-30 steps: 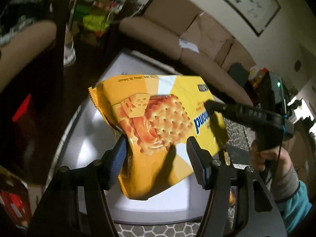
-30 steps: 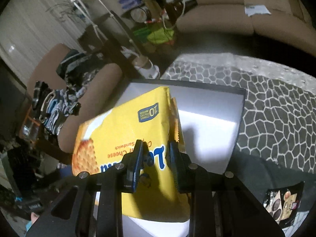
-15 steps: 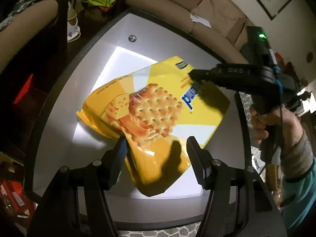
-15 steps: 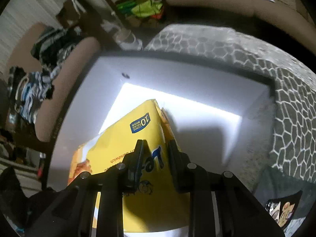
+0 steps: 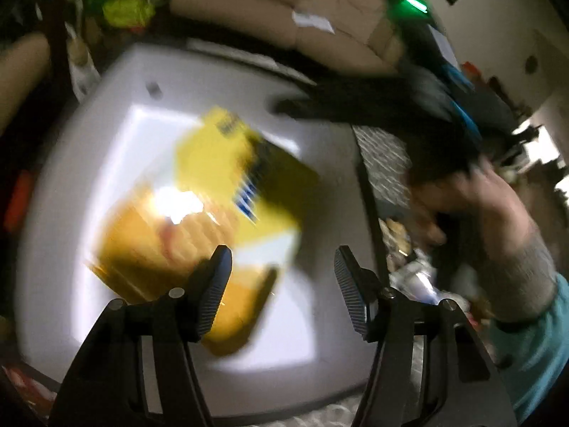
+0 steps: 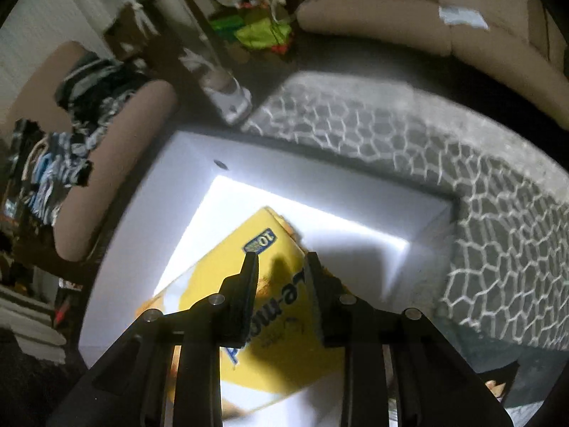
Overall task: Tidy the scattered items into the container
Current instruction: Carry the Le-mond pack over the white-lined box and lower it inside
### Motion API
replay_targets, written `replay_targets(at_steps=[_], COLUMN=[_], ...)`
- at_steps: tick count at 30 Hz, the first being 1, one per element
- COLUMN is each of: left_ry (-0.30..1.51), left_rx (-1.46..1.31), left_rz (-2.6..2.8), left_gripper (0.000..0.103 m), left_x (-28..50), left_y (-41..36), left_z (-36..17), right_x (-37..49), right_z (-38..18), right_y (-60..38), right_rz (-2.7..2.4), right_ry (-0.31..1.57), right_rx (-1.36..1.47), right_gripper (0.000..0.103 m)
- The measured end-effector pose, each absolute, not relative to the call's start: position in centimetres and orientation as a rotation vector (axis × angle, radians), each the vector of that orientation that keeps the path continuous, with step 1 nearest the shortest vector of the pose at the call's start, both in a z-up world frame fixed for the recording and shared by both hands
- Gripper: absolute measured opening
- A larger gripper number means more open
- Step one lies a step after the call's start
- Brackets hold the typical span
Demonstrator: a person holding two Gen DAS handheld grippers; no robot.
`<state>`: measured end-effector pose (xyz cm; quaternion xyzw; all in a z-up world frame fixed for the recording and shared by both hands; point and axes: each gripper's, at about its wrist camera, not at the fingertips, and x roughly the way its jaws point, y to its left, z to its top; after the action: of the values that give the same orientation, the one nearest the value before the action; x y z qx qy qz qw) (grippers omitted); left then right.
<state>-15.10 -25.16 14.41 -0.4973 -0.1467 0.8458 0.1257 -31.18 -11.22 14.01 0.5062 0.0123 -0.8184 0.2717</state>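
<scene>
The yellow cracker bag (image 6: pixel 270 306) lies flat on the lit floor of the white container (image 6: pixel 149 220), slanted across it, one corner toward the far wall. The container sits on a grey rug with a pale honeycomb pattern (image 6: pixel 498 213), in a dim living room.

My right hand-held gripper (image 6: pixel 279 267) hangs over the bag's upper end, its jaws parted with a clear gap between them and nothing in it; the bag's printed face shows through that gap, lower down in the box. My left hand-held gripper (image 5: pixel 282 274) is spread wide and empty above the bag's near end, with bare white container floor between its fingers. In the left wrist view the bag is badly smeared, so I cannot tell whether either finger touches it. My right hand (image 5: pixel 480 210) shows there as a blur beyond the container's right wall.

Around the box: a beige sofa (image 6: pixel 444 25) along the far side with a sheet of paper (image 6: pixel 462 17) on its cushion, an armchair heaped with striped clothes (image 6: pixel 78 114) on the left, green and yellow clutter (image 6: pixel 259 32) behind it, and a small snack packet (image 6: pixel 498 388) on the rug at the near right.
</scene>
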Motion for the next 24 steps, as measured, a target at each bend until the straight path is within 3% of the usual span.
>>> replay_targets(at_steps=[4, 8, 12, 17, 24], left_ry=[-0.381, -0.278, -0.143, -0.023, -0.147], left_rx=[-1.527, -1.649, -1.742, -1.847, -1.955], left_rz=[2.526, 2.493, 2.478, 2.475, 2.339], left_gripper=[0.060, 0.063, 0.068, 0.073, 0.080], left_x=[-18.1, -20.0, -20.6, -20.7, -21.2], left_y=[-27.3, -27.1, -26.0, -25.9, -26.9], left_z=[13.9, 11.6, 10.3, 8.6, 7.6], right_x=[-28.1, -25.0, -21.8, -18.4, -15.9], right_z=[17.3, 18.8, 19.1, 17.6, 15.8], right_y=[-7.7, -3.8, 0.2, 2.7, 3.7], right_rz=[-2.208, -2.198, -2.190, -2.147, -2.105], right_ry=[-0.032, -0.095, -0.155, -0.192, -0.198], right_rx=[1.260, 1.219, 1.194, 1.210, 1.252], right_gripper=[0.028, 0.040, 0.048, 0.049, 0.049])
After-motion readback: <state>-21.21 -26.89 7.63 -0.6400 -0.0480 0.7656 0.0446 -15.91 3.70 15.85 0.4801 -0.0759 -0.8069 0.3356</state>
